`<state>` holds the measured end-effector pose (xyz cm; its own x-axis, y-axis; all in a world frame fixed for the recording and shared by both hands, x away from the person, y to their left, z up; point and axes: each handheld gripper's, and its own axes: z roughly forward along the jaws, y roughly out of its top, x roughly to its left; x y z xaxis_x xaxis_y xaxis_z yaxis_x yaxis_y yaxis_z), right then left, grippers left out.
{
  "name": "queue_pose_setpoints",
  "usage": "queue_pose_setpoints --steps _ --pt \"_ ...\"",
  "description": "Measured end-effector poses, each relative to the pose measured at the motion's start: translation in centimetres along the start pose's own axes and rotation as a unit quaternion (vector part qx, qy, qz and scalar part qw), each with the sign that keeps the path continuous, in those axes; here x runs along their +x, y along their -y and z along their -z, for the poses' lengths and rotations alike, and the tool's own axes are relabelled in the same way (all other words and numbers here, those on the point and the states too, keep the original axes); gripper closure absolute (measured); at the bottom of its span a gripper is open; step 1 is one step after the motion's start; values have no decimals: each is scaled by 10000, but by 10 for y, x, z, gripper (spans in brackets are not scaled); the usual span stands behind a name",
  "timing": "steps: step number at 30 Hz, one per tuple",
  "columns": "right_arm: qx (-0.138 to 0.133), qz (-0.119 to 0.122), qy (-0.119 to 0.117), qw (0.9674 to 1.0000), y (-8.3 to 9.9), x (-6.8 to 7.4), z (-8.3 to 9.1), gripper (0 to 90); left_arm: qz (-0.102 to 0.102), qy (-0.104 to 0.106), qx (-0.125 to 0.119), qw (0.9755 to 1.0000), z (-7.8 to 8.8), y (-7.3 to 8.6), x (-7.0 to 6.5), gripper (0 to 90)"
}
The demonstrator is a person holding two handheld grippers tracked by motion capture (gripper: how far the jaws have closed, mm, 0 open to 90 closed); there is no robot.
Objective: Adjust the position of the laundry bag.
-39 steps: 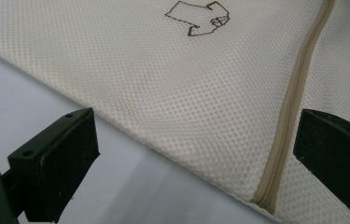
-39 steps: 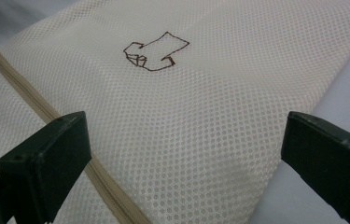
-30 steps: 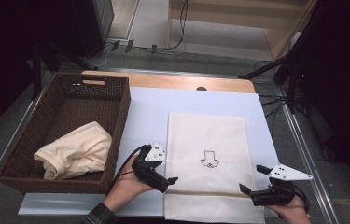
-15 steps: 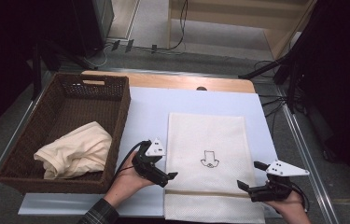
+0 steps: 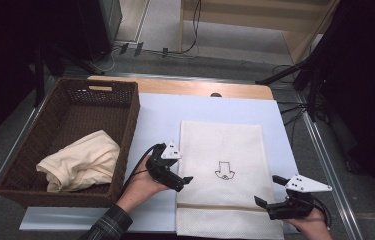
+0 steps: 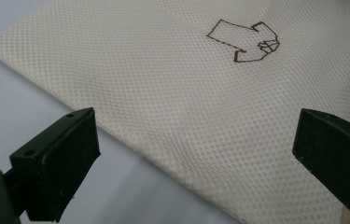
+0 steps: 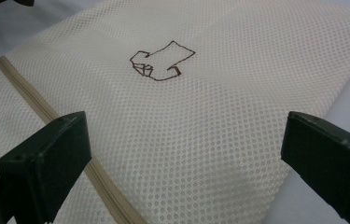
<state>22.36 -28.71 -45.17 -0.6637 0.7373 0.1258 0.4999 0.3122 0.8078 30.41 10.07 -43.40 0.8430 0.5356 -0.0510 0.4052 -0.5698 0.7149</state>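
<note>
On the pale blue mat [image 5: 160,120] that covers the table lies a cream mesh laundry bag [image 5: 222,150], flat, with its long side running away from the person. A small brown arrow-like drawing [image 5: 224,170] sits near the bag's middle, and a tan zipper band [image 5: 215,205] crosses the bag near its close end.

At the bag's left edge, about level with the drawing, the left gripper [image 5: 185,181] is held in the person's left hand [image 5: 140,186], pointing toward the bag. In the left gripper view its two black jaws stand wide apart and hold nothing; the bag's left edge [image 6: 116,135] runs between them, with the mat on one side and the mesh on the other, and the drawing [image 6: 245,42] lies beyond.

At the bag's right edge, near the zipper band, the right gripper [image 5: 265,192] is held in the right hand [image 5: 312,225], pointing leftward over the bag. In the right gripper view its jaws are likewise spread wide with nothing between them but the mesh below; the zipper band [image 7: 46,112] passes close by the left jaw, and the drawing [image 7: 161,60] lies ahead. Whether either gripper touches the bag cannot be told.

Left of the bag, beyond a strip of bare mat, stands a dark brown wicker basket [image 5: 125,107]. Inside it lies a crumpled cream cloth [image 5: 80,160], toward the near end.
</note>
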Motion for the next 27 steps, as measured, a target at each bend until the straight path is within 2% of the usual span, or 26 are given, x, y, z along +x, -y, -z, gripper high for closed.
queue_pose_setpoints --steps 2,9,12,17,23,26,27 --pt "-15 -10 1 10000 0 -1 0 18 38 -2 -60 10000 -4 -3 5 16" --pt "44 14 -2 10000 1 0 0 19 47 -117 7 9999 -14 -4 13 20" --pt "39 9 -14 10000 1 0 0 18 101 -82 21 9999 -19 -3 15 24" --pt "32 42 -28 10000 0 0 -2 18 74 -45 86 9999 -23 -1 15 54" --pt "58 62 -71 9999 1 1 -2 19 4 -42 269 9996 -27 3 16 147" --pt "51 48 -80 9999 1 0 -3 19 138 -51 272 9995 -28 6 17 163" --pt "48 53 -76 9999 1 0 -3 19 120 -60 337 9993 -28 6 18 170"
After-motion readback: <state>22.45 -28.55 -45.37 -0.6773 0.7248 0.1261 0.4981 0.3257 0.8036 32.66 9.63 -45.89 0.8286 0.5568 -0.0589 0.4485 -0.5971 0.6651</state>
